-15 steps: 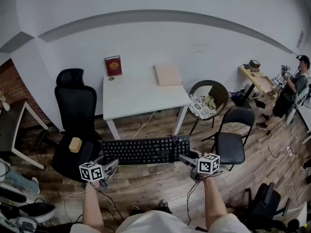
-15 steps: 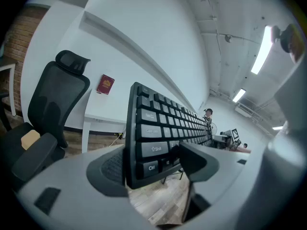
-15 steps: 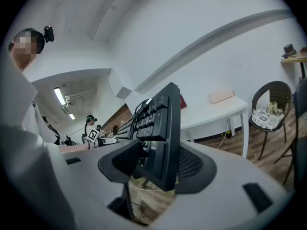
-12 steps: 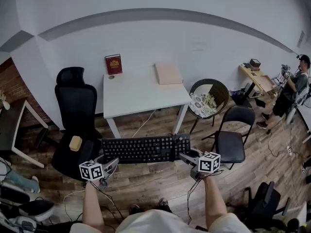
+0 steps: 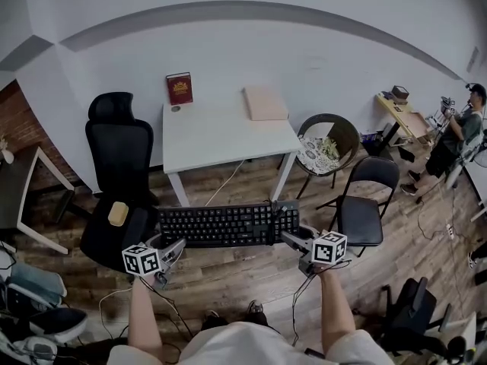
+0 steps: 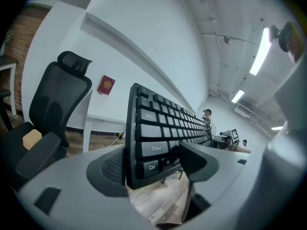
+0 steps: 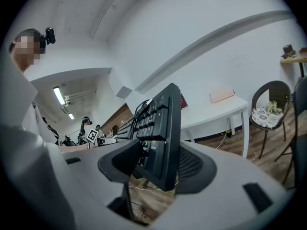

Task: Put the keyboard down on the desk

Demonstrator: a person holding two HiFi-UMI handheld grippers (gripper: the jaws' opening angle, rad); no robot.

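Moved: long black plastic keyboard (image 5: 228, 225) has edged nearer the white rectangular table (image 5: 221, 139).
Grip: left hand-held gripper (image 5: 173, 248) and right hand-held gripper (image 5: 293, 239) each clamp one end.
Place: keyboard in the air, long axis nine-to-three; table at twelve o'clock, both hands equally near it.

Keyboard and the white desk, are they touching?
Apart. The head view shows the keyboard up in the air, short of the desk, with wooden floor showing between them.

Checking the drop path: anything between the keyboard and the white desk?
Head view: only wood floor and a pale cable between keyboard and desk.
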